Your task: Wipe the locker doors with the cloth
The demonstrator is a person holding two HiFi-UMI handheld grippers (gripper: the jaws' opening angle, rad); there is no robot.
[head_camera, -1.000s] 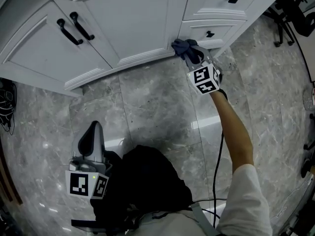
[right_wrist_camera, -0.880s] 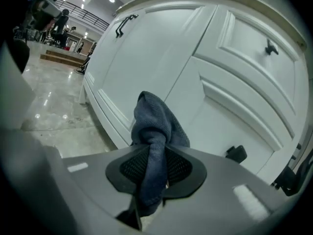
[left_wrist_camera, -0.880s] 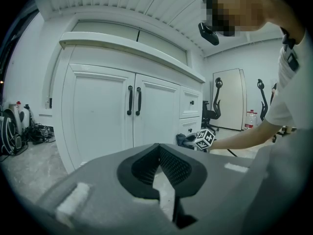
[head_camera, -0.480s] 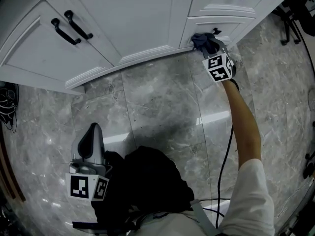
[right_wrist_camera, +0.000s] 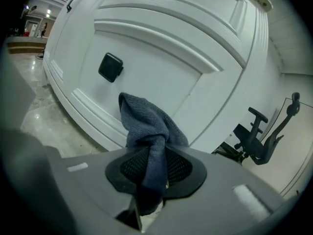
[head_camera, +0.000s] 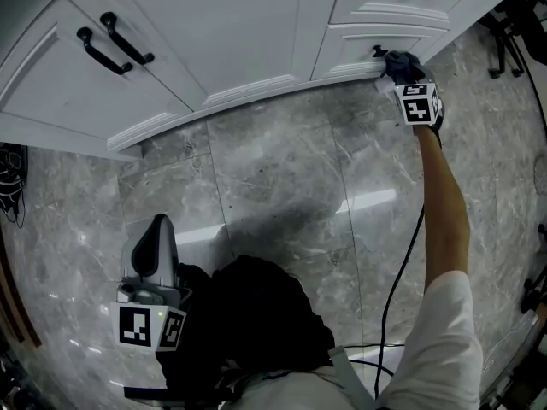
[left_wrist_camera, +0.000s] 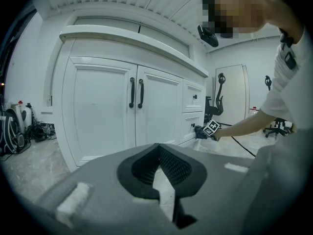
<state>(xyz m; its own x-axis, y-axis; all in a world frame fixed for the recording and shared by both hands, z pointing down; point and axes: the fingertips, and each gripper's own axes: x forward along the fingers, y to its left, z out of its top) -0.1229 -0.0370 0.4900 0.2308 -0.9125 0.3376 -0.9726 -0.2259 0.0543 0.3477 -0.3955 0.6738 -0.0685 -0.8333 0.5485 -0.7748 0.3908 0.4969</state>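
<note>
The white cabinet [head_camera: 231,24] has two doors at the left and drawers at the right. My right gripper [head_camera: 395,68] is shut on a dark blue cloth [head_camera: 400,61], held against the lower drawer front [head_camera: 355,39] close to its black knob [head_camera: 377,51]. In the right gripper view the cloth [right_wrist_camera: 146,126] bunches up out of the right gripper [right_wrist_camera: 152,165], just right of and below the knob [right_wrist_camera: 110,67]. My left gripper [head_camera: 156,233] hangs low by the person's body, far from the cabinet. Its jaws meet with nothing between them, as the left gripper view shows around the left gripper [left_wrist_camera: 159,168].
Two black bar handles [head_camera: 107,45] sit on the doors. Office chairs [head_camera: 504,24] stand right of the cabinet, one chair [right_wrist_camera: 259,136] close past the drawer's end. A black cable [head_camera: 393,289] trails under the right arm. Dark bags [head_camera: 10,182] lie at the far left on the marble floor.
My right gripper has carried the cloth rightward along the cabinet's bottom edge, from the right door's lower corner to the lower drawer by its knob. The left gripper has stayed put.
</note>
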